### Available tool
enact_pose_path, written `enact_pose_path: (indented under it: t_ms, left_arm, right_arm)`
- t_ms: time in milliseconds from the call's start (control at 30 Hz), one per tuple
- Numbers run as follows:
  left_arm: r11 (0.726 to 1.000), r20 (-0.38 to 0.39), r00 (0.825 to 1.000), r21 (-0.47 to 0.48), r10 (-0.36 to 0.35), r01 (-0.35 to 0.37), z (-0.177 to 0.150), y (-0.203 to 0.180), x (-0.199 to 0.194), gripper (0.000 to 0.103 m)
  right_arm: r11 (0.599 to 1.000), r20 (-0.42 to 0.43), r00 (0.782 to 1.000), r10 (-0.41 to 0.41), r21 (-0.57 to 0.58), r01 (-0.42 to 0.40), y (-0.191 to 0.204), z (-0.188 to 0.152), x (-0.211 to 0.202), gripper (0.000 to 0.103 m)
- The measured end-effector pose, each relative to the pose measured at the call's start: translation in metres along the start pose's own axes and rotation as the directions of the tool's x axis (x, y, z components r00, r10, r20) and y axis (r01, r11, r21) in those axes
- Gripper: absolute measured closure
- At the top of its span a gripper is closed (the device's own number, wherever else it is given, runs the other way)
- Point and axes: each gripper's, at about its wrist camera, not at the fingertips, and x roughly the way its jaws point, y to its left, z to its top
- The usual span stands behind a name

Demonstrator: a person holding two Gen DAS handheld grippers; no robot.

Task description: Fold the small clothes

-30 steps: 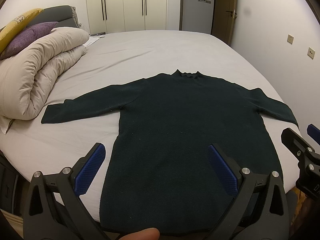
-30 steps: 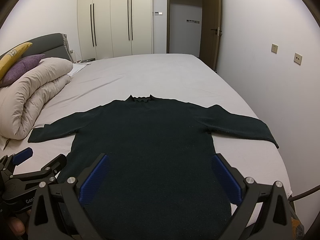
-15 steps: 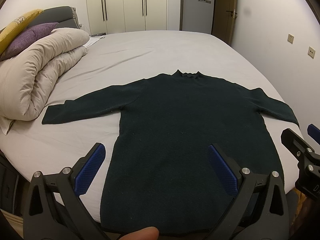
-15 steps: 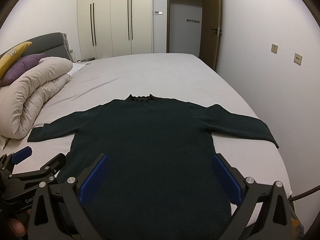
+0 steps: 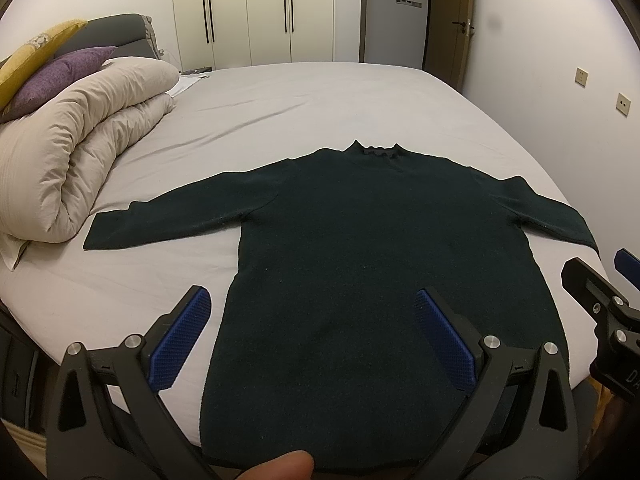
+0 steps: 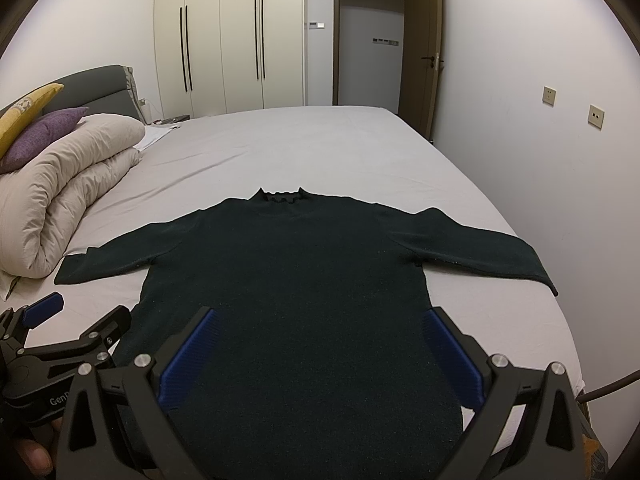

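Note:
A dark green long-sleeved sweater (image 5: 372, 240) lies flat on the grey bed sheet (image 5: 280, 112), collar away from me, both sleeves spread out. It also shows in the right wrist view (image 6: 288, 280). My left gripper (image 5: 312, 308) is open and empty, above the hem's left part. My right gripper (image 6: 320, 328) is open and empty, above the hem's right part. Each gripper shows at the edge of the other's view: the right one (image 5: 600, 280) and the left one (image 6: 76, 316).
A rolled beige duvet (image 5: 80, 140) lies at the left beside the left sleeve cuff, with purple and yellow pillows (image 5: 52, 68) behind it. The bed's right edge (image 6: 552, 312) runs close to a wall. Wardrobes (image 6: 224, 40) and an open door (image 6: 368, 40) stand at the back.

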Motion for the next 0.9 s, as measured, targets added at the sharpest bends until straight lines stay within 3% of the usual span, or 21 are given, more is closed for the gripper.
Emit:
enact_pose_path:
  t_ms: [900]
  left_arm:
    - [0.999,0.004,0.999,0.020,0.035,-0.035,-0.0018,-0.0080,0.0077,0.000]
  right_arm:
    - [1.000,-0.006,1.000,0.001,0.002,-0.001,-0.0007,-0.0028,0.0039,0.000]
